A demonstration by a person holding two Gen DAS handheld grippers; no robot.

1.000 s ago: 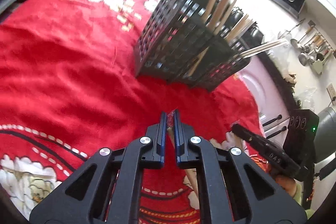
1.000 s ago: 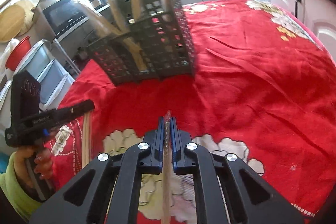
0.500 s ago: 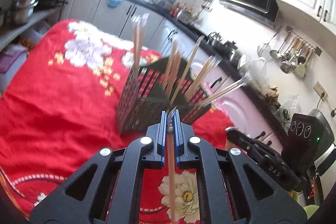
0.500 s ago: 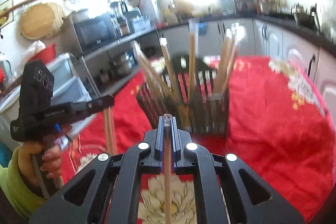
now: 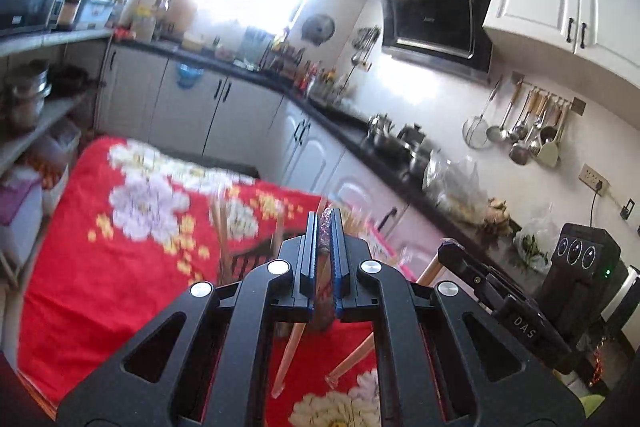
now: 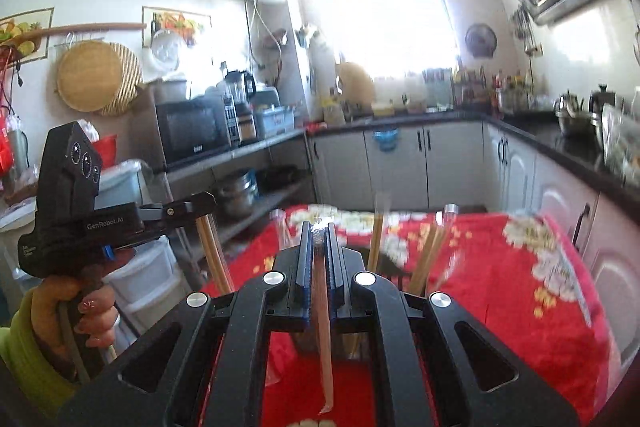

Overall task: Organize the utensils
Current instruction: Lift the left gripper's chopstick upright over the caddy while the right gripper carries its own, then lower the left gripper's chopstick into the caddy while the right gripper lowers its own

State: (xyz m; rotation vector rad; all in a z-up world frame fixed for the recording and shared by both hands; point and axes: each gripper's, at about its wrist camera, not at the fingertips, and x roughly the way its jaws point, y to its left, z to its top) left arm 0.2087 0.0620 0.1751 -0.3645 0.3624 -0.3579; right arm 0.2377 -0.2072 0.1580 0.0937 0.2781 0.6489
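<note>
We had both jaws clamped tight, left gripper (image 5: 325, 219) & right gripper (image 6: 318, 229) each on a wrapped chopstick pair (image 6: 323, 327) above the holder (image 6: 390, 267) on the red cloth (image 6: 500, 307); probably best to drop them in near vertical, tips first.

Cloth (image 5: 72, 259) red, white and yellow flower print. Claws (image 5: 325, 227) black, blue pads (image 6: 306, 291). Chopsticks (image 6: 324, 339) pale tan, clear-wrapped. Sleeve (image 6: 24, 355) lime green.
</note>
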